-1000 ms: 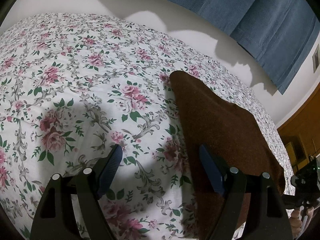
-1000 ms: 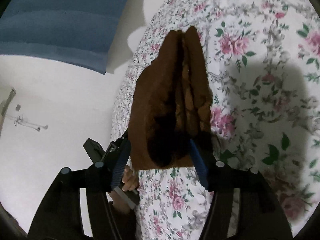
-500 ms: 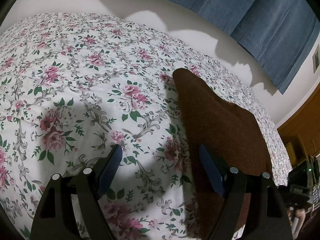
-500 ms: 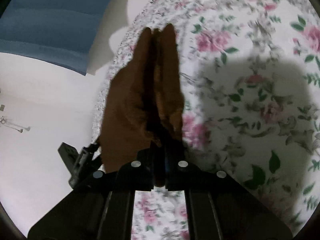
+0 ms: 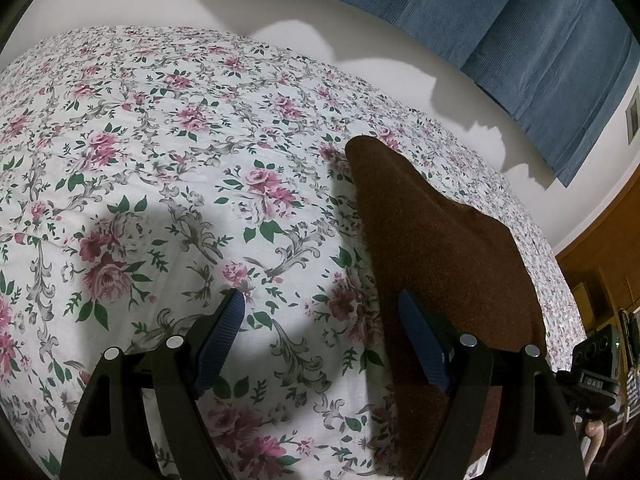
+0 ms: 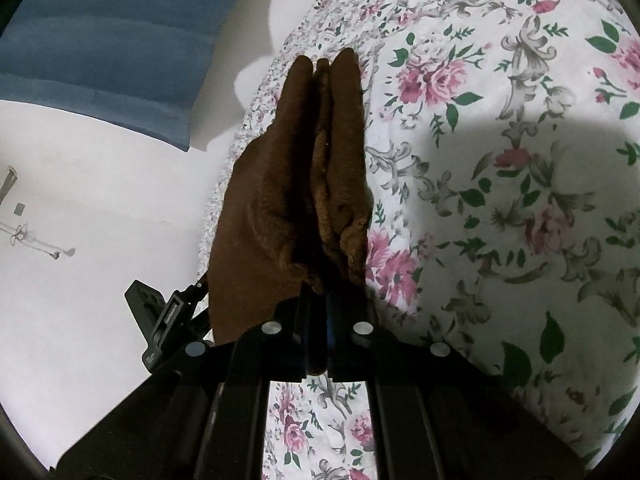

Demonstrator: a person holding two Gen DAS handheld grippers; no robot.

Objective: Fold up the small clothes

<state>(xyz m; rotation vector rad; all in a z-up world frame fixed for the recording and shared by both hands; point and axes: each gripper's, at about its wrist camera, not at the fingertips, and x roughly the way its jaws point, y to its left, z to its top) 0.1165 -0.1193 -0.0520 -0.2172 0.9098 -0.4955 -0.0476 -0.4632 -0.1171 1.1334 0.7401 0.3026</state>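
Observation:
A folded brown cloth (image 5: pixel 440 248) lies on the flowered bedspread (image 5: pixel 168 152), at the right of the left wrist view. My left gripper (image 5: pixel 320 332) is open and empty; its right finger (image 5: pixel 420 340) is over the cloth's near left edge. In the right wrist view my right gripper (image 6: pixel 318 300) is shut on the near end of the brown cloth (image 6: pixel 316 168), whose stacked layers stand on edge between the fingers and run away from me.
A blue curtain (image 5: pixel 540 40) hangs on the white wall behind the bed. The bed's far edge (image 6: pixel 248 128) runs next to the cloth. The other gripper's body (image 6: pixel 160 320) shows at the lower left of the right wrist view. Wooden furniture (image 5: pixel 600 272) stands at far right.
My right gripper has closed on the near end of the brown cloth, which it straddled open a second ago. The left gripper has barely moved.

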